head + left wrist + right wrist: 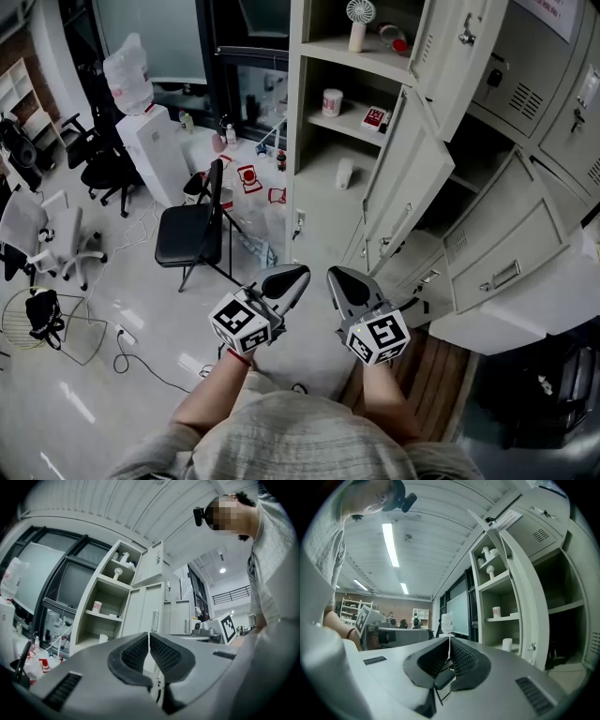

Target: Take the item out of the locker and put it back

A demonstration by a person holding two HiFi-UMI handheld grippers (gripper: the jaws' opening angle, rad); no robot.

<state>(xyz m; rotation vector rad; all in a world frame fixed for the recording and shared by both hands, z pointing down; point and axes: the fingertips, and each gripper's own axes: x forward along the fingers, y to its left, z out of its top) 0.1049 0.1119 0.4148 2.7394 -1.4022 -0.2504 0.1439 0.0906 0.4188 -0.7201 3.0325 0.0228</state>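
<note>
Shelves fill the open locker [298,112], whose door [412,178] swings out to the right of them. On the highest shelf that the head view shows, a small white fan [359,23] stands upright, and a little red and white thing [398,39], too small to make out, lies near it to the right. On the shelf below, a white cup [331,101] with red print stands towards the left, and a flat red box [375,118] lies well apart from it, by the door's edge. One shelf lower, a plain white container [344,173] stands alone and upright. Every one of these rests inside the locker, and none is in a gripper; which of them the task means cannot be told. Both grippers hover side by side in front of the locker, well short of its shelves, pointing roughly level. The left gripper [291,275] has its jaws pressed together with nothing between the ribbed pads, and the right gripper [339,278] is likewise closed on nothing. Further lockers [506,253] stand to the right, some with doors ajar onto dark insides. A black folding chair [192,234] stands on the floor to the left of the open locker.
</note>
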